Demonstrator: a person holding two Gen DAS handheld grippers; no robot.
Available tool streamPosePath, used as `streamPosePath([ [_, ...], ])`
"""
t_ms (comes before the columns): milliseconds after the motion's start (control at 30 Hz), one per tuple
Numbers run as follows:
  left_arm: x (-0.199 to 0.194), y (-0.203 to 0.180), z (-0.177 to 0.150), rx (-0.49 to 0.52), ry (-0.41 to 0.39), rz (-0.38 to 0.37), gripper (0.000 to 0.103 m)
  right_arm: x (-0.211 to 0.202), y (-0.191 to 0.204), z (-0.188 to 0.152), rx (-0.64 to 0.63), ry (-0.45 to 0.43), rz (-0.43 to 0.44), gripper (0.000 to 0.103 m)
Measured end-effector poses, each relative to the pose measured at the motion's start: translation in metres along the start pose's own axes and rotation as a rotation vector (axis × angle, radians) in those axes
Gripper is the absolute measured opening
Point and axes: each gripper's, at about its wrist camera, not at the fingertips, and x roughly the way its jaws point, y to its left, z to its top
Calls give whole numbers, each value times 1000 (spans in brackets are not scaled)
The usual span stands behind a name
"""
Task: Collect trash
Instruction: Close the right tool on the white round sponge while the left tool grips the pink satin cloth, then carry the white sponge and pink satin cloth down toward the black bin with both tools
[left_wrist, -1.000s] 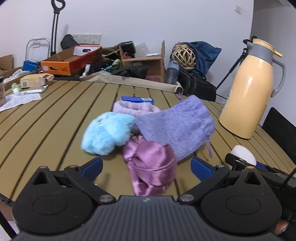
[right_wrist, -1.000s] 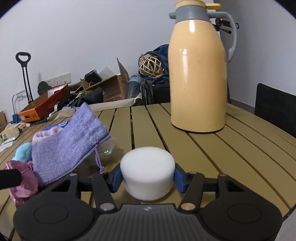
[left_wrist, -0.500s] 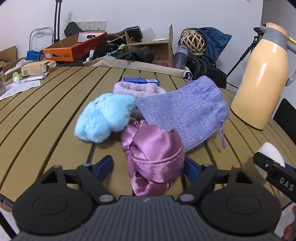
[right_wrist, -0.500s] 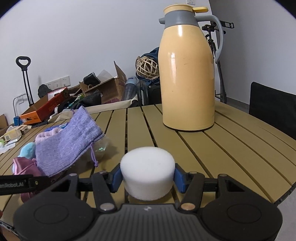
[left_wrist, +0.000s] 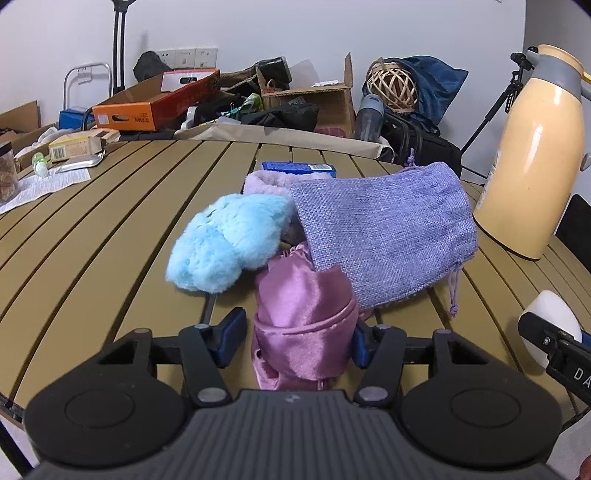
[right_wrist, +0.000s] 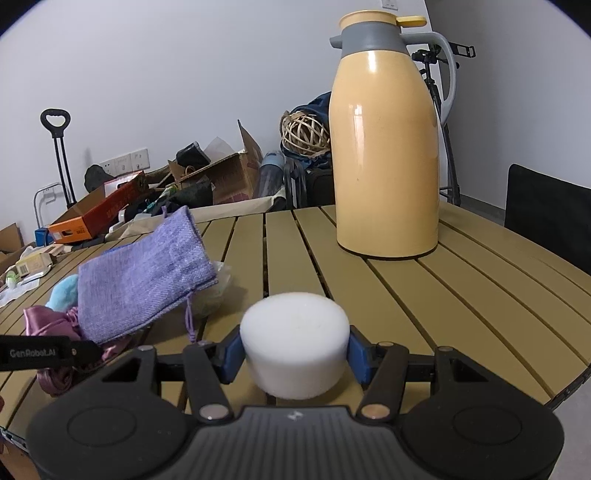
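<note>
1. Right wrist view: my right gripper (right_wrist: 294, 349) is clamped on the white foam cylinder (right_wrist: 294, 345), lifted just above the slatted wooden table (right_wrist: 461, 295).
2. Left gripper (left_wrist: 297, 338) straddles the pink satin pouch (left_wrist: 303, 328), not fully pinched I think.
3. No bin visible, so nothing's actually collected.

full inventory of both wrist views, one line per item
satin pouch: 1, pink, table front, between left fingers
woven pouch: 1, lilac, lying over satin pouch
fluffy item: 1, light blue, left of pouches
plush item: 1, pale purple, behind pile
small box: 1, blue, behind plush item
foam puck: 1, white, in right fingers
thermos jug: 1, cream with grey top, table right
slatted table: 1, tan
left gripper: closing around satin pouch
right gripper: shut on foam puck
</note>
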Motion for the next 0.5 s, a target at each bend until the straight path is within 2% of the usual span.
streamPosePath([
  [100,1,-3,-2,14,-16,-15,48,0,0,0,-2,2,0,56],
  [167,2,-4,-3,17,-19,-9,48,0,0,0,-2,5,1,56],
  [333,0,-1,-2,6,-25,-23,39,0,0,0,-2,5,3,56],
  [500,-7,2,-1,12,-44,-27,38,-2,3,-1,-8,8,11,56],
])
